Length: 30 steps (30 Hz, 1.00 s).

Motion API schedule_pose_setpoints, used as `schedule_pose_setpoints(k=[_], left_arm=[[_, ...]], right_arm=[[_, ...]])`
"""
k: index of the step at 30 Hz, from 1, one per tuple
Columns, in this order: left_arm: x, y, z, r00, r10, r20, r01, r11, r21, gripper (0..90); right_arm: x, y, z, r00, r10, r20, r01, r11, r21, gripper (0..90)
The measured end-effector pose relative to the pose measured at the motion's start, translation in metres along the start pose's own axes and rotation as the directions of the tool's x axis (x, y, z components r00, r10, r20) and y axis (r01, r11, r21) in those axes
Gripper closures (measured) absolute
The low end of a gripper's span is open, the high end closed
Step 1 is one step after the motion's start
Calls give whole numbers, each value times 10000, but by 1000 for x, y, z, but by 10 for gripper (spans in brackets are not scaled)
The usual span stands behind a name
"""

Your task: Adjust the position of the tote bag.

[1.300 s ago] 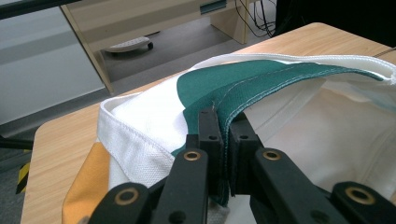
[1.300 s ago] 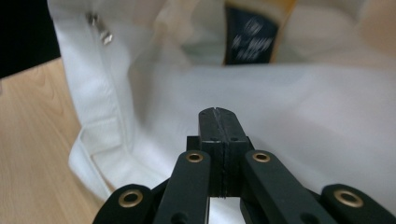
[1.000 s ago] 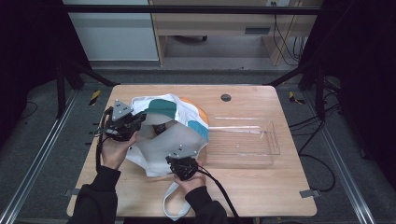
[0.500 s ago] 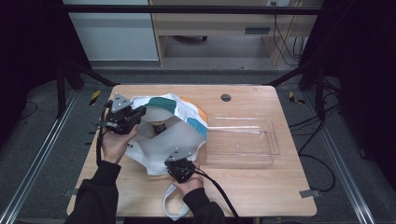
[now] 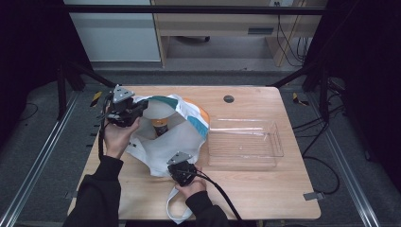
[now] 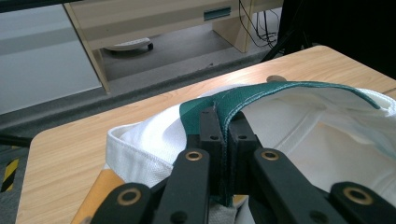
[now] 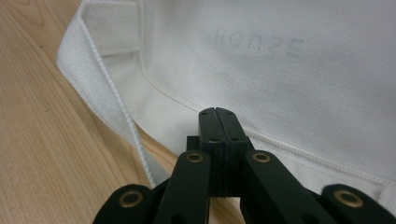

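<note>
Wood grain runs pale and smooth across the table point(image 5: 265, 189), which has rounded corners and a small dark round cap point(image 5: 229, 99) set near its far edge. Grey floor surrounds it, with a beige cabinet point(image 5: 227, 23) and loose cables point(image 5: 288, 33) against the far wall and black frame bars at both sides. A white woven cloth bag point(image 5: 175, 142) with teal and orange panels lies left of centre on the table, its mouth held open. Inside stands a small jar point(image 5: 161, 126) with a dark lid. My left gripper point(image 6: 223, 122) is clamped on the bag's teal stitched rim at the far left. My right gripper point(image 7: 218, 122) has its jaws pressed together at the bag's near white hem; whether cloth sits between them I cannot tell. A clear plastic tray point(image 5: 276, 142), shallow and rectangular, sits just right of the bag.
</note>
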<state>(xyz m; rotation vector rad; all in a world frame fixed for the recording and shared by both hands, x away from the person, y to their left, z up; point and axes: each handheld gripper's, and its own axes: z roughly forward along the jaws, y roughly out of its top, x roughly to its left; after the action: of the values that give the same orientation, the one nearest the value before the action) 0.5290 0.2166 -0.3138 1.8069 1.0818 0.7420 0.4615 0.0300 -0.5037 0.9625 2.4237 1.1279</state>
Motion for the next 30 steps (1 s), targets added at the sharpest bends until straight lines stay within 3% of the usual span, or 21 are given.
schedule_pose_setpoints(k=[20,30], left_arm=[[14,16,22,9983,-576,-91,575,9983,-53,870],[17,24,38,9976,-573,-397,575,9983,31,871]], right_arm=[[0,0,1,10000,-80,49,79,10000,55,900],[0,0,0,10000,-73,41,73,10000,64,900]])
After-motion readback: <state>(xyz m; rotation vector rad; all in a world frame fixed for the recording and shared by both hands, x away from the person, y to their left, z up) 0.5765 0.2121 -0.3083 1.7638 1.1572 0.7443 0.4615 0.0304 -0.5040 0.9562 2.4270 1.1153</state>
